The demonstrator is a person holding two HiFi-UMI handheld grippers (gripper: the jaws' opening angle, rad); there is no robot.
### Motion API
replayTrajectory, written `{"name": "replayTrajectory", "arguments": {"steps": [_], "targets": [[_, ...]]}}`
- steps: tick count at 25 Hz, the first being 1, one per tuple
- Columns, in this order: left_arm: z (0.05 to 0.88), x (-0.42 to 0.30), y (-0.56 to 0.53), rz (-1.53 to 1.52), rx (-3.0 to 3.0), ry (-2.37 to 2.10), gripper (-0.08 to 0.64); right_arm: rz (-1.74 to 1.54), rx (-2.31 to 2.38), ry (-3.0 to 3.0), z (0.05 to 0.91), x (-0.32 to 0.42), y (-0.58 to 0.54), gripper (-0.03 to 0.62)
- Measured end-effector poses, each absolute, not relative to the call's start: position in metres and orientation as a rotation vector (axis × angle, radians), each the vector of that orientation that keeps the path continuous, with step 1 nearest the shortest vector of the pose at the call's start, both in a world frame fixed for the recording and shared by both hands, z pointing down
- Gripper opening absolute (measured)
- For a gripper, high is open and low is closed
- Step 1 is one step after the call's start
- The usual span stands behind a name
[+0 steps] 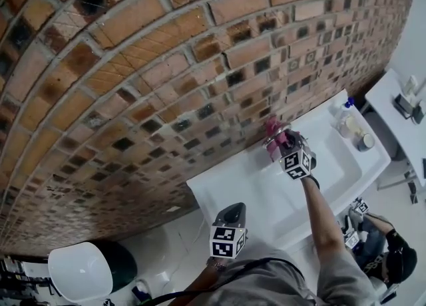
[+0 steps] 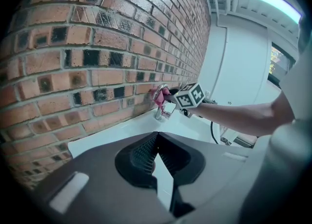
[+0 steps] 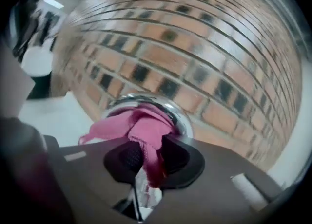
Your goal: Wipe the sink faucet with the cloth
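Brown bricks are seen all over the wall point(image 1: 133, 65), and a white sink point(image 1: 219, 191) is set against it. On the left, the left gripper point(image 2: 155, 150) is held by the near edge of the sink. Its jaws are pressed together at the tips, and nothing is held in them. It is well apart from the faucet.

In the middle, at the back of the sink, the shiny faucet point(image 3: 179, 117) is found. A pink cloth point(image 3: 139, 129) is pinched in the right gripper point(image 3: 146, 164), whose jaws are closed on it. The cloth is pressed on the top of the faucet, so the wiping step seems to be in hand.

Further right, a bottle point(image 1: 344, 116) is stood on the sink edge, apart from the faucet.

Next, the cloth should likely be rubbed over and around the shiny metal, down to the spout. A tight pinch will be needed so the cloth is not dropped, and it should be pushed firmly on the metal.
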State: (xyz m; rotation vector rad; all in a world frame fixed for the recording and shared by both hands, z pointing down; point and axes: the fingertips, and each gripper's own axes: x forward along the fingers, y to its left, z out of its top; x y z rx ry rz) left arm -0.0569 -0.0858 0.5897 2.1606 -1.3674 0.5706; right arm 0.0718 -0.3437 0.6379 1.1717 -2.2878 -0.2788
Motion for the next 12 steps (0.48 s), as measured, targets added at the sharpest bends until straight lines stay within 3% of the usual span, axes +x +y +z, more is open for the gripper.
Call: {"name": "replayTrajectory", "arguments": {"steps": [3,5,12], "targets": [[0.589,-0.060,-0.087,0.565,2.152,-1.380,0.015,0.144,1.387,-2.334,0.665,0.103,-0.353,0.077],[0.589,-0.062,-0.085,0.559,2.142,-1.390,0.015,0.250,1.475,-2.280,0.686,0.122,-0.350,0.081],[0.595,-0.085,-0.078,0.530,2.072,-1.451,0.015,0.172,1.660,-1.952,0.693,0.155,-0.354,0.091]]}}
